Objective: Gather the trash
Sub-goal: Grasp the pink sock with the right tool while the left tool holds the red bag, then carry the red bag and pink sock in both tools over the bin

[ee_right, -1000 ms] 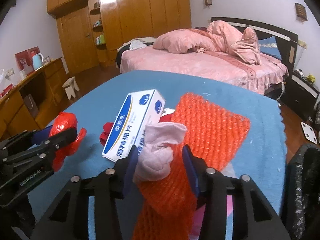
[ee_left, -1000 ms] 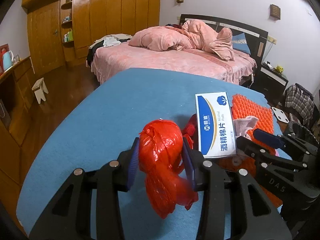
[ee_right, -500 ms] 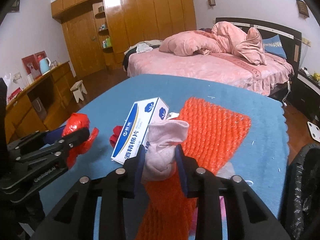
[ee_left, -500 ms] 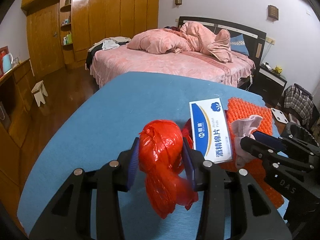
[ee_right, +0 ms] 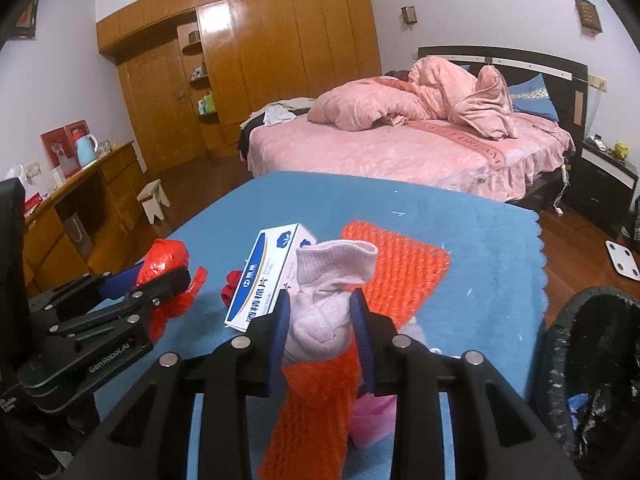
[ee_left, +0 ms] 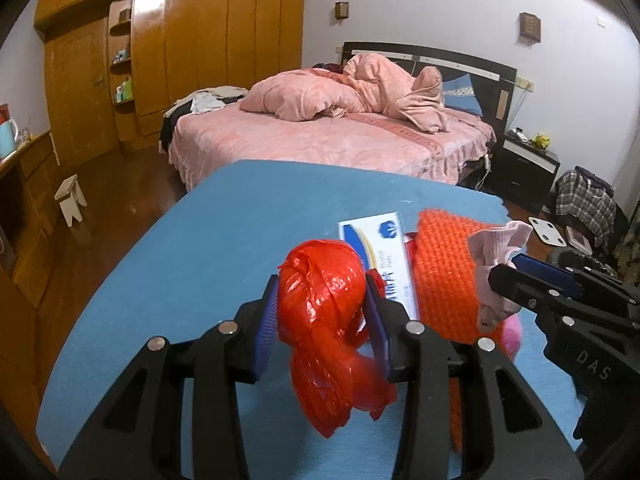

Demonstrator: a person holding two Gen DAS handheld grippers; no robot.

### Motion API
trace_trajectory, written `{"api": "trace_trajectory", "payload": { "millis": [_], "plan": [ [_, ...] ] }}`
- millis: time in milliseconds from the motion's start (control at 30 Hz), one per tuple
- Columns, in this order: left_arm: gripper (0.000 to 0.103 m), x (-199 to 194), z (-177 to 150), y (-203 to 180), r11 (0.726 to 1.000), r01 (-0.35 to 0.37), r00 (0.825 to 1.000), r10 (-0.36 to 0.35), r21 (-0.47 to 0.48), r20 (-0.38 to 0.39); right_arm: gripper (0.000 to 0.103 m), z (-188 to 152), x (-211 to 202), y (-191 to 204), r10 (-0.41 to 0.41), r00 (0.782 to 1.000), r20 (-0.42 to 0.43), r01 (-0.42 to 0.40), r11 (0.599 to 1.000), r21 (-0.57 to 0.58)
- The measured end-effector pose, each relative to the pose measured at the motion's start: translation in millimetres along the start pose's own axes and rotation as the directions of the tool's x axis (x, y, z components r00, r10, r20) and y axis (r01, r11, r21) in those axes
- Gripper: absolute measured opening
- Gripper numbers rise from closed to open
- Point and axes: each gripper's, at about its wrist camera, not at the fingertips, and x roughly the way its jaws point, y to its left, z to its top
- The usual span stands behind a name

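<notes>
- Left tool (ee_left: 322,312): clenched on a crumpled red plastic bag (ee_left: 328,320), which is held clear above the blue table (ee_left: 224,232); the bag's loose tail hangs below the fingers.
- Right tool (ee_right: 320,320): clenched on a balled pink sock (ee_right: 324,304), cuff uppermost, lifted above the orange mesh mat (ee_right: 396,268).
- Between the tools, on the table: a white-and-blue box (ee_right: 266,276) lying flat just beside the mat's left edge, with a small red scrap (ee_right: 230,292) at its near left corner.
- Under the right tool: a pink item (ee_right: 372,416) lies on the table beside the near end of the mat; what it is cannot be told.
- Right edge: the table cover ends in a scalloped border, and a black-lined trash bin (ee_right: 592,364) stands just past it. Small pieces lie inside, too dim to name. Only the right wrist view shows this bin.
- Left wrist view only: a plaid garment (ee_left: 584,200) on the floor to the far right.
- Open room: the far half of the table is bare blue cloth up to its far edge.
- Beyond: a wooden stool (ee_left: 72,198) on the floor at left, a bed (ee_left: 332,144) with pink covers, and a wooden wardrobe (ee_left: 180,48) along the far wall.
</notes>
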Motion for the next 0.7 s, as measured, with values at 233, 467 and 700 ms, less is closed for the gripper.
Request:
{"api": "trace_trajectory", "payload": {
  "millis": [233,467,700],
  "plan": [
    [0.039,-5,2,-15,1.000,0.022,1.000,-0.022,0.019,0.008,0.031,-1,-9,-8,-0.018,1.000,0.002,0.018,1.000,0.007],
    [0.039,-8,4,-29,0.998,0.046,0.999,-0.047,0.035,0.014,0.031,0,-25,-16,-0.038,0.999,0.023,0.038,0.999,0.015],
    [0.039,-13,4,-50,0.995,0.077,0.997,-0.078,0.062,0.021,0.031,-1,-40,-28,-0.065,0.997,0.040,0.064,0.997,0.034]
  ]
}}
